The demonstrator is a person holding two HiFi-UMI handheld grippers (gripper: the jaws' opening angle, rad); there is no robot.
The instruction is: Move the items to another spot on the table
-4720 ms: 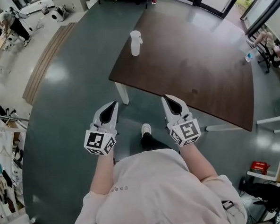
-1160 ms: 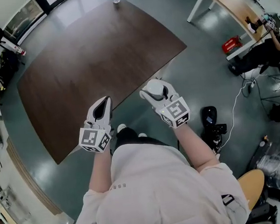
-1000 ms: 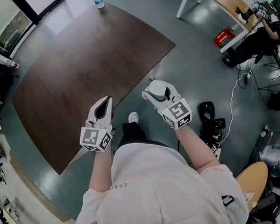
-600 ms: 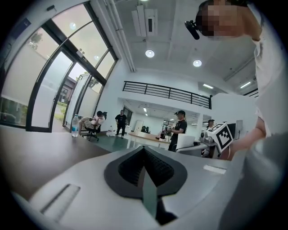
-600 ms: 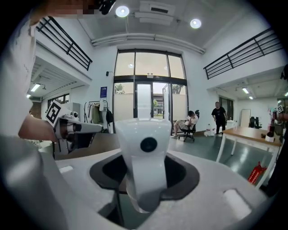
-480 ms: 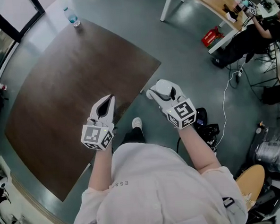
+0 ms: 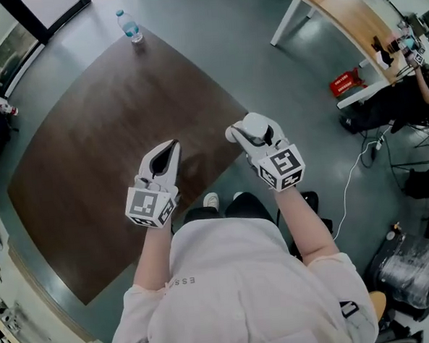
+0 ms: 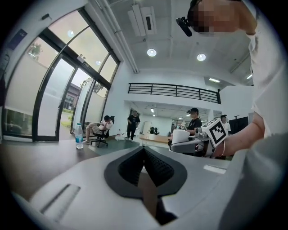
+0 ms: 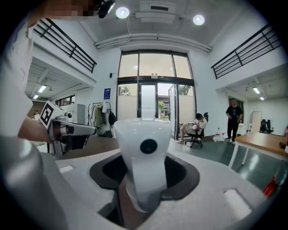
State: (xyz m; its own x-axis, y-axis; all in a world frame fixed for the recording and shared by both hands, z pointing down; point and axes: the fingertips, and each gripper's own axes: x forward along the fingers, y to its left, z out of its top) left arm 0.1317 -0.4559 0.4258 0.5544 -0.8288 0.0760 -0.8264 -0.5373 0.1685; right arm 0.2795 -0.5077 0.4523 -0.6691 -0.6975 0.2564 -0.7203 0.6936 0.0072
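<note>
Transfer step, mid-carry: white cup [image 9: 143, 148] clamped upright in right gripper [image 7: 247, 133], aloft by the near edge of brown table [image 7: 90, 160]; left gripper [image 7: 170, 146] closed, empty; next move, by judgement: lowering level onto a fresh spot there before easing the jaws apart.

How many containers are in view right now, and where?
2. A water bottle stands at the far corner of the dark table; a white container is clamped in the right gripper. Distant clutter may hide more.

Nothing readable; small print on the shirt [image 7: 236, 289] is illegible.
</note>
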